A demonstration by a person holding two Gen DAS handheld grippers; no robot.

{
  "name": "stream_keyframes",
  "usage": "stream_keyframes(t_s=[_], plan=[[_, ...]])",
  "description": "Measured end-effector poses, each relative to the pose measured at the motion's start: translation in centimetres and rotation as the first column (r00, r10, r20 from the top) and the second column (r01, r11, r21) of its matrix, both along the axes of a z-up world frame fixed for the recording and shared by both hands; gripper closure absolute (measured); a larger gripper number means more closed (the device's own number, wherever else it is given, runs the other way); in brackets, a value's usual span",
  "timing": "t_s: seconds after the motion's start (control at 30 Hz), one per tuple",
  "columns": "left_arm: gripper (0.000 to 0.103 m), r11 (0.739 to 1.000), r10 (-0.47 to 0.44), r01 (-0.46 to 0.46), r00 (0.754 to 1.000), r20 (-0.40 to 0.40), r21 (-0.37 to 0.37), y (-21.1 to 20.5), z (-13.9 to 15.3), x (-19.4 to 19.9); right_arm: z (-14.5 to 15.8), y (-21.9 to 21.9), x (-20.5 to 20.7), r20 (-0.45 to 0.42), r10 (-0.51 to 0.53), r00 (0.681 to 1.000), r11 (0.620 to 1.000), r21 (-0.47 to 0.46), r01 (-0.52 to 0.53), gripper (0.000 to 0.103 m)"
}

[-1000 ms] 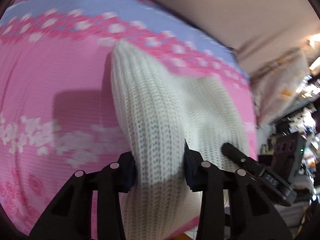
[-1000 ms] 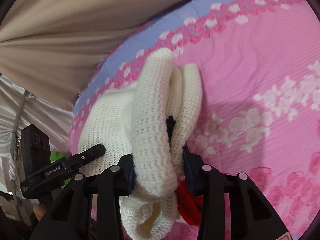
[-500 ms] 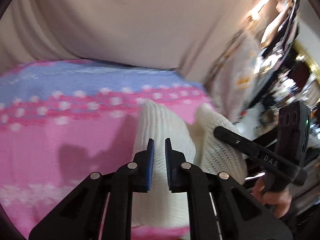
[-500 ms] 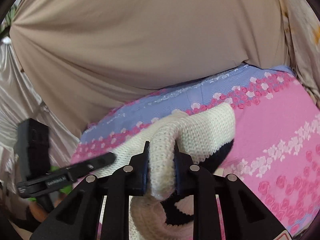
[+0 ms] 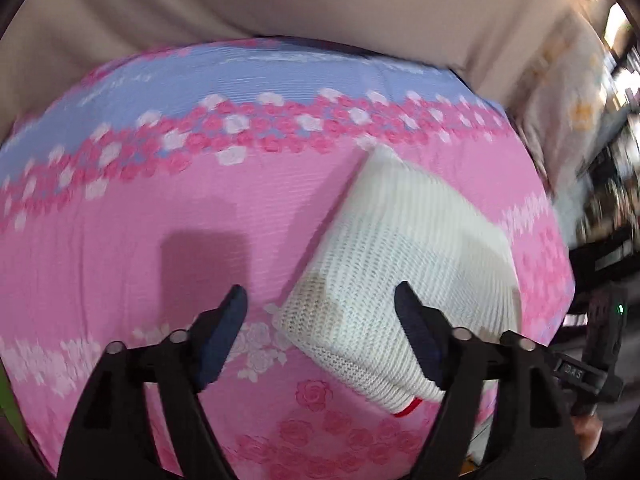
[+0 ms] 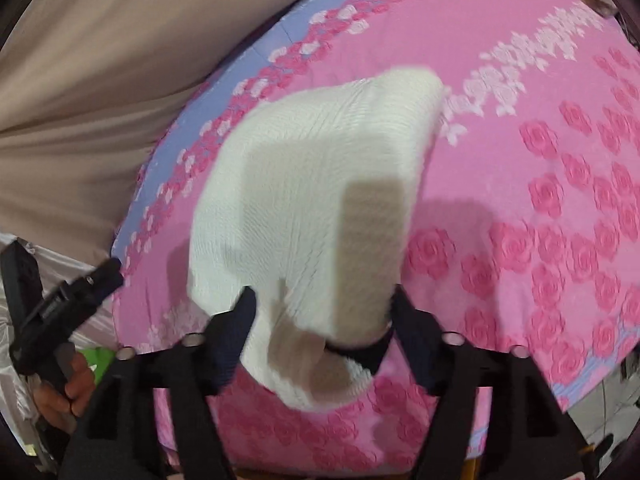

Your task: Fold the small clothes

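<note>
A folded white knit garment (image 5: 400,272) lies on the pink floral bedcover (image 5: 120,208). My left gripper (image 5: 320,308) hovers over its near corner, jaws opening wide, pads clear of the knit. A red tag (image 5: 408,404) peeks out at the garment's near edge. In the right wrist view the same garment (image 6: 312,200) runs between the jaws of my right gripper (image 6: 322,308), which are opening too and do not press on it. Dark trim (image 6: 360,354) shows under its near end. The left gripper (image 6: 100,276) sits at the left edge.
A beige drape (image 5: 320,0) hangs behind the bed. A patterned cushion (image 5: 568,112) and cluttered shelves (image 5: 612,184) stand to the right. A hand (image 6: 68,392) holds the left tool beside something green (image 6: 98,360). Pale floor (image 6: 600,396) lies past the bed's edge.
Both grippers had been shut on raised folds of the knit. Now both stand wide apart, and the garment lies flat and folded on the bedcover beneath them.
</note>
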State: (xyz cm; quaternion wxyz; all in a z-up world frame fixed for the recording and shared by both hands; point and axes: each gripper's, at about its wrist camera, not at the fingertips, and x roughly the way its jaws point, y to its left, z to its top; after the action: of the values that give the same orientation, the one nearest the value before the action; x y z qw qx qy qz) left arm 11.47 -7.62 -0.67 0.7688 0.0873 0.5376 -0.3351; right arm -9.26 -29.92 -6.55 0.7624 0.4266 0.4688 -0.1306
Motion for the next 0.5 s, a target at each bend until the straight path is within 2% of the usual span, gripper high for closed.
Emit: stream_keyframes(t_s=[0.07,0.17,0.2,0.27,0.3,0.33,0.37,0.4,0.43,0.5], plan=[[0.027,0.998,-0.055,0.055,0.998,-0.026,0.019,-0.2,-1.1,-0.9,-1.8,0.6,-0.5,-0.028,0.001,1.0,0.999,0.05,0.0,0.032],[0.027,0.996,-0.08,0.084,0.993,-0.088,0.044,-0.2,-3.2,-1.5,-5.5,1.9,-0.3,-0.089,-0.003,0.996,0.993,0.114,0.013,0.031],[0.027,0.995,-0.077,0.083,0.991,-0.105,0.05,0.0,-3.7,-1.5,-6.8,2.1,-0.5,-0.074,-0.024,0.997,0.987,0.16,0.036,0.047],[0.027,0.996,-0.081,0.086,0.989,-0.123,0.039,0.7,-3.6,-1.1,-7.1,2.0,-0.7,-0.003,-0.096,0.995,0.957,0.275,0.093,0.083],[0.027,0.996,-0.084,0.087,0.99,-0.112,0.025,1.1,-3.1,-0.7,-5.5,2.0,-0.7,0.006,-0.139,0.99,0.951,0.279,0.132,0.088],[0.027,0.996,-0.089,0.09,0.992,-0.092,0.013,1.5,-2.2,-0.1,-3.4,2.1,-0.5,0.055,-0.149,0.987,0.953,0.276,0.128,0.089],[0.027,0.996,-0.091,0.092,0.993,-0.079,0.001,1.9,-1.4,0.6,-0.5,2.3,-0.4,0.16,-0.172,0.972,0.942,0.314,0.115,0.089],[0.027,0.996,-0.094,0.094,0.993,-0.071,-0.014,2.3,-0.5,1.3,1.0,2.4,-0.4,0.204,-0.192,0.96,0.934,0.339,0.115,0.089],[0.027,0.995,-0.097,0.095,0.993,-0.064,-0.025,2.6,0.3,2.1,3.6,2.6,-0.5,0.284,-0.231,0.931,0.914,0.391,0.108,0.089],[0.026,0.994,-0.103,0.101,0.994,-0.028,-0.04,2.9,1.9,4.1,5.9,3.2,-0.5,0.363,-0.276,0.89,0.892,0.442,0.096,0.09]])
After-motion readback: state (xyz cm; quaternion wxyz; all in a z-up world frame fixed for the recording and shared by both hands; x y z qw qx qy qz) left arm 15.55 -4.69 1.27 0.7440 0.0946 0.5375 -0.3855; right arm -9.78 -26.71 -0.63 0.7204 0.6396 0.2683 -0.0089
